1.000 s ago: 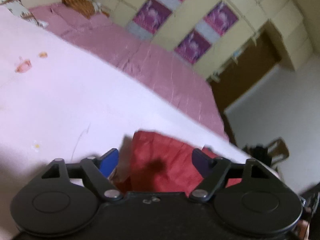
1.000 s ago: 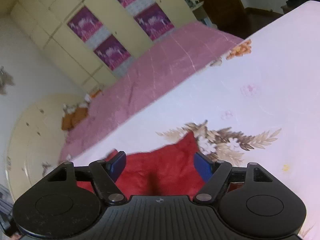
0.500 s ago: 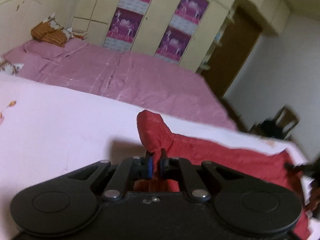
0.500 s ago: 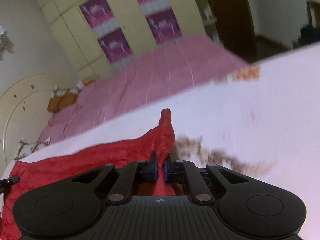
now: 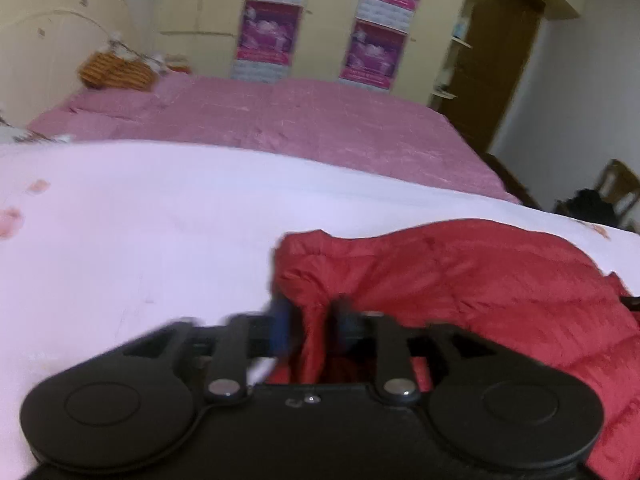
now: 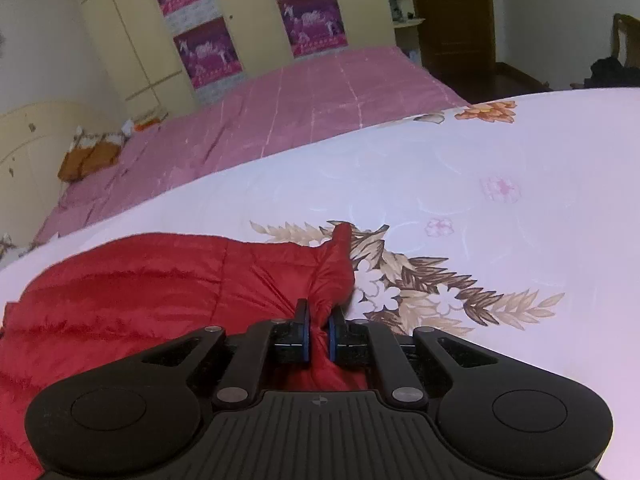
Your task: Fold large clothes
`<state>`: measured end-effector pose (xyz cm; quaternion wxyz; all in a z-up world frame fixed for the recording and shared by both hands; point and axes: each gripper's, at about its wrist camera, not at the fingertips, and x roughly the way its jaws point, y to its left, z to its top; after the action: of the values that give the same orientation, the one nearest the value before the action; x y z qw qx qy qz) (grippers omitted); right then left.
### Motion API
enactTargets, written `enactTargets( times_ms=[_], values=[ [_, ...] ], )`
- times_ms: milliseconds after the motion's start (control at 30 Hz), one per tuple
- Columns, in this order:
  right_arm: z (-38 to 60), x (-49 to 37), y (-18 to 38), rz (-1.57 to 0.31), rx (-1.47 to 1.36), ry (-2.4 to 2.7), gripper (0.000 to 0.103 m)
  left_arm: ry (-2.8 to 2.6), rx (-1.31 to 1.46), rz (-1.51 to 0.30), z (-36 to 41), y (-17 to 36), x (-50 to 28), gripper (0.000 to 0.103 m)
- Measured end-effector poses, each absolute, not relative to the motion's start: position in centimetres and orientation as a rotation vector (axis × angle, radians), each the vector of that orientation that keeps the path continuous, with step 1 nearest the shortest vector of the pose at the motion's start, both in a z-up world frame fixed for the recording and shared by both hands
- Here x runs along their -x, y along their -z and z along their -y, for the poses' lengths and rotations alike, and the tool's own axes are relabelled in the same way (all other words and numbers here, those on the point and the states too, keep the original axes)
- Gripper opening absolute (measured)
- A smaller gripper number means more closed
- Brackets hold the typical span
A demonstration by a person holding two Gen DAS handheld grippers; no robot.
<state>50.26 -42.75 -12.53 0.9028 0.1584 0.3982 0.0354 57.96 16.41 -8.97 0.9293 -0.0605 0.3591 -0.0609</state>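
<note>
A red quilted jacket lies on a white floral bedsheet. In the left wrist view my left gripper has its blurred fingers slightly apart around a bunched corner of the jacket. In the right wrist view the jacket spreads to the left, and my right gripper is shut on a gathered fold of it, low over the sheet. A red tip of cloth sticks up beyond the fingers.
A second bed with a pink cover stands behind. Cream wardrobes with purple posters line the far wall. A brown door and a chair with dark items stand at the right.
Both grippers closed on the jacket corners and lifted them, then came down and forward toward the sheet. The left fingers now stand wider apart than half a second ago.
</note>
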Motion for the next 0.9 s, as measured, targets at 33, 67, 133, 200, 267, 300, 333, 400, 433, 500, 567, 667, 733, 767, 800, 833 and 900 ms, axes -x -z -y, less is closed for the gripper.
enactTargets(
  times_ms=[33, 67, 133, 200, 267, 300, 333, 400, 433, 500, 567, 667, 733, 767, 800, 833, 900],
  values=[
    [42.9, -49.5, 11.6, -0.800, -0.313, -0.055, 0.068, 0.119, 0.115, -0.702, -16.7, 8.3, -57.0, 0.046],
    [43.2, -48.1, 10.3, -0.737, -0.314, -0.068, 0.070, 0.112, 0.104, -0.665, -17.0, 7.3, -55.8, 0.047],
    [43.2, -45.9, 8.6, -0.699, -0.300, -0.113, 0.070, 0.115, 0.098, -0.629, -17.1, 5.5, -53.3, 0.047],
    [42.4, -42.5, 7.0, -0.654, -0.265, -0.170, 0.059, 0.172, 0.101, -0.593, -16.2, 4.1, -49.5, 0.047],
    [41.2, -39.1, 6.5, -0.646, -0.286, -0.263, 0.055, 0.239, 0.085, -0.606, -14.3, 4.1, -46.3, 0.047],
    [40.3, -37.6, 6.7, -0.642, -0.277, -0.294, 0.055, 0.259, 0.079, -0.620, -13.3, 4.5, -45.2, 0.047],
    [39.5, -36.5, 7.1, -0.644, -0.262, -0.319, 0.055, 0.267, 0.070, -0.633, -12.5, 5.1, -44.4, 0.047],
    [37.9, -35.7, 8.3, -0.668, -0.225, -0.329, 0.055, 0.263, 0.063, -0.670, -11.1, 6.8, -44.0, 0.048],
    [37.1, -35.9, 9.4, -0.705, -0.206, -0.315, 0.054, 0.255, 0.065, -0.672, -10.9, 7.6, -44.0, 0.049],
    [36.4, -36.5, 10.8, -0.722, -0.180, -0.272, 0.054, 0.227, 0.082, -0.659, -11.2, 8.5, -44.3, 0.050],
    [36.6, -37.2, 11.2, -0.725, -0.181, -0.240, 0.054, 0.194, 0.085, -0.654, -11.5, 8.7, -44.4, 0.050],
    [37.6, -37.4, 11.4, -0.734, -0.223, -0.199, 0.054, 0.127, 0.078, -0.661, -12.5, 8.2, -44.0, 0.050],
    [38.8, -36.8, 10.6, -0.711, -0.246, -0.139, 0.055, 0.043, 0.100, -0.640, -14.0, 7.1, -42.5, 0.070],
    [39.8, -35.9, 9.9, -0.688, -0.273, -0.112, 0.055, 0.019, 0.128, -0.623, -14.8, 6.6, -41.8, 0.080],
    [40.8, -35.0, 9.4, -0.682, -0.318, -0.114, 0.055, 0.011, 0.174, -0.613, -15.9, 6.2, -40.6, 0.080],
    [42.1, -34.0, 9.2, -0.681, -0.379, -0.113, 0.061, 0.003, 0.220, -0.614, -16.8, 5.9, -39.8, 0.080],
    [44.7, -31.7, 9.0, -0.665, -0.510, -0.082, 0.070, -0.029, 0.333, -0.622, -18.7, 5.8, -37.4, 0.080]
  ],
)
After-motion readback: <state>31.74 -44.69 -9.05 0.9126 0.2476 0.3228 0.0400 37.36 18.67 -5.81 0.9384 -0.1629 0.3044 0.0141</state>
